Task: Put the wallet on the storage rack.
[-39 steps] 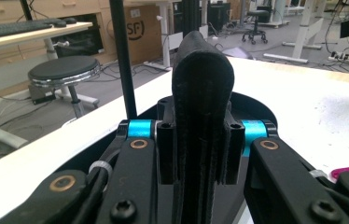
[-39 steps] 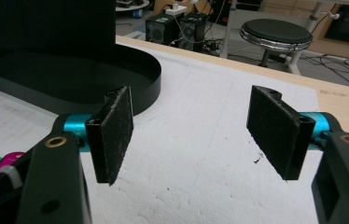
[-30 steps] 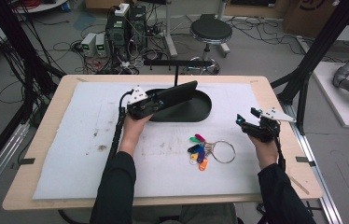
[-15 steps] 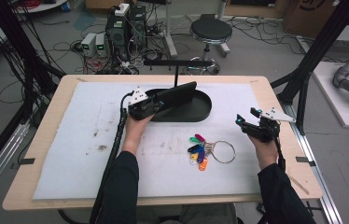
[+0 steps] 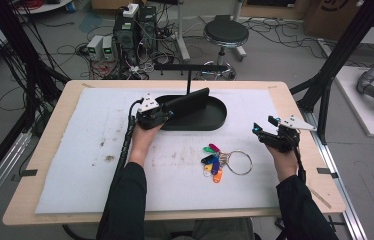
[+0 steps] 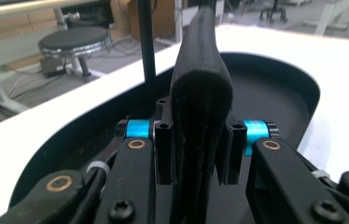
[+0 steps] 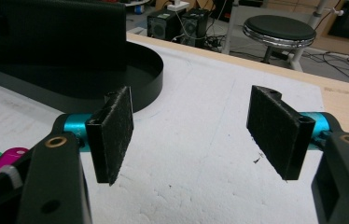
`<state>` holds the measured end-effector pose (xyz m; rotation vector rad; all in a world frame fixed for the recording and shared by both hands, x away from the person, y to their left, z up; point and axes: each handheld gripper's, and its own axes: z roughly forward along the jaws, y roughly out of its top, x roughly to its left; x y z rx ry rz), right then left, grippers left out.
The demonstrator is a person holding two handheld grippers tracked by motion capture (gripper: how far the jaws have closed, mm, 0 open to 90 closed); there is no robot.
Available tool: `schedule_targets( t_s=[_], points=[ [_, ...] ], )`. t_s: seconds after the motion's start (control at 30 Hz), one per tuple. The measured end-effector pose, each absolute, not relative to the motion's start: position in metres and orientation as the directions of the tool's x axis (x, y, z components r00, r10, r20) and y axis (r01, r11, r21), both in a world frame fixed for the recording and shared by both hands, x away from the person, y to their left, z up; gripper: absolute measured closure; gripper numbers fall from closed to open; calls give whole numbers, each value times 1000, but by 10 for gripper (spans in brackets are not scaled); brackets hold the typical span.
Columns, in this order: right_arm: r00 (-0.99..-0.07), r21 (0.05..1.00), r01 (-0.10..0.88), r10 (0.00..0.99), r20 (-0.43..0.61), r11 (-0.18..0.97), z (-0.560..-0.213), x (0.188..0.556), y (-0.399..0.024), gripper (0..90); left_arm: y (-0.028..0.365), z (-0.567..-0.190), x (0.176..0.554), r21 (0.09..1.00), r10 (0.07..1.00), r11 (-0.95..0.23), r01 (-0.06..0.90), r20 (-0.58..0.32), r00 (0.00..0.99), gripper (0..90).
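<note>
My left gripper (image 5: 166,116) is shut on one end of a flat black case (image 5: 190,100). The case stands on its long edge, slanting over the black oval tray (image 5: 218,120). In the left gripper view the case (image 6: 201,84) runs away between the jaws, above the tray's floor (image 6: 275,100). A ring of coloured key tags (image 5: 213,161) lies on the white mat in front of the tray. My right gripper (image 5: 262,129) hovers open to the right of the keys, with nothing between its pads (image 7: 113,133).
A thin black post with a crossbar (image 5: 188,75) rises from the tray's far side. The white foam mat (image 5: 75,165) covers most of the wooden table. Beyond the table stand a stool (image 5: 225,33), computers and cables. The tray wall (image 7: 144,77) lies ahead of my right gripper.
</note>
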<state>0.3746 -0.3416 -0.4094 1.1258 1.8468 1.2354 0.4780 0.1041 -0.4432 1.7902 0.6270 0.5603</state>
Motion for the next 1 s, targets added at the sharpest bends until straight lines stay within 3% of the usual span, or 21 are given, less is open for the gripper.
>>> schedule_targets(
  t_s=[0.37,0.5,0.63,0.67,0.7,0.8,0.9,1.0],
  points=[
    [-428,933,307,903,-39,186,-410,375,-342,321,102,-446,478,947,669,-278,163,69,740,707],
    [-429,933,307,903,-40,187,-410,375,-342,321,103,-446,478,945,689,-274,179,63,722,657],
    [-430,933,309,902,-37,186,-410,375,-342,321,105,-445,478,942,725,-246,227,24,688,502],
    [-432,933,305,901,-42,189,-410,375,-342,321,106,-444,478,937,734,-250,243,20,679,413],
    [-435,934,302,900,-42,189,-410,375,-342,321,107,-444,477,933,743,-247,263,8,669,381],
    [-437,934,305,898,-38,188,-410,375,-342,321,111,-443,475,929,748,-227,293,-27,663,336],
    [-438,933,305,898,-43,193,-410,375,-341,321,112,-440,466,929,742,-270,253,34,670,301],
    [-438,934,302,898,-43,192,-410,375,-341,321,114,-437,464,925,744,-274,263,31,667,275]
  ],
)
